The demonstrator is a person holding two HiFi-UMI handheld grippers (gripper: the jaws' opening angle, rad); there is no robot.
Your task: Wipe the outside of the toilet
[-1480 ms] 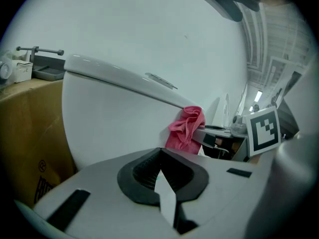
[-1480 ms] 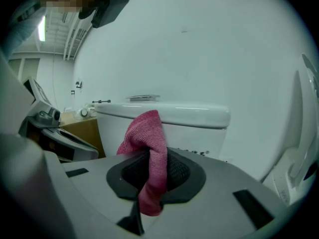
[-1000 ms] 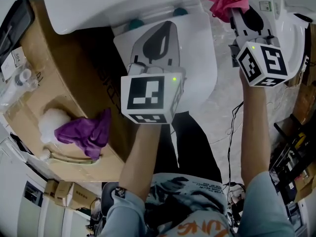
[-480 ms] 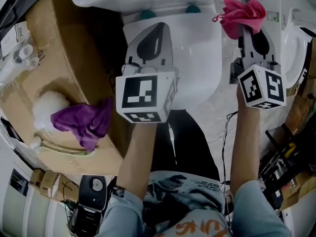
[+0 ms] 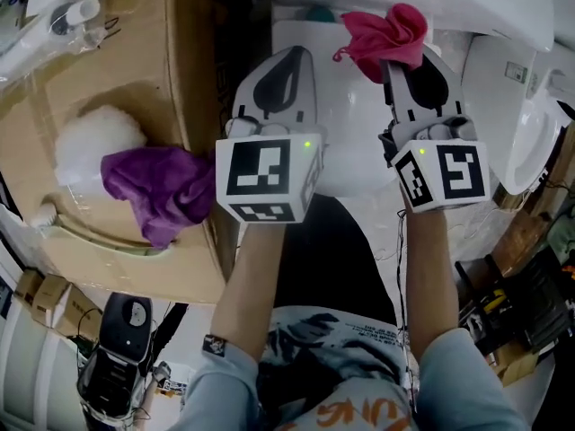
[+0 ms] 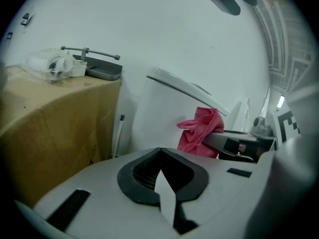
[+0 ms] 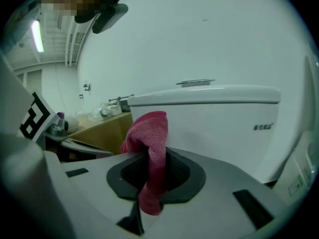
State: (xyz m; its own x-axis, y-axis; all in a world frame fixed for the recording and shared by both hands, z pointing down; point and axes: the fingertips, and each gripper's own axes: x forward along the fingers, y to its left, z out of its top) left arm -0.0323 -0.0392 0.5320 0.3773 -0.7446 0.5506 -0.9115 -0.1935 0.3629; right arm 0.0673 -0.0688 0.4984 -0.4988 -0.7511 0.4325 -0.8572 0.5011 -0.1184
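- The right claw (image 7: pixel 152 176) is closed tight on a pink cloth (image 7: pixel 149 133). The cloth is standing up out of the jaws and its loose end is hanging down in front of them.
- The toilet (image 7: pixel 214 118) is lying straight ahead of this claw, with the white side wall of its tank facing the cloth. I am judging that a short push forward is bringing the cloth onto it; I cannot tell if it is touching already.
- The left claw (image 6: pixel 160 171) is closed at the tips and is holding nothing. It is pointing at the toilet beside the right one.
- On the left a cardboard box (image 5: pixel 117 61) is standing against the toilet. A purple cloth (image 5: pixel 153 187) and a white fluffy ball (image 5: pixel 85 146) are lying on top of it.
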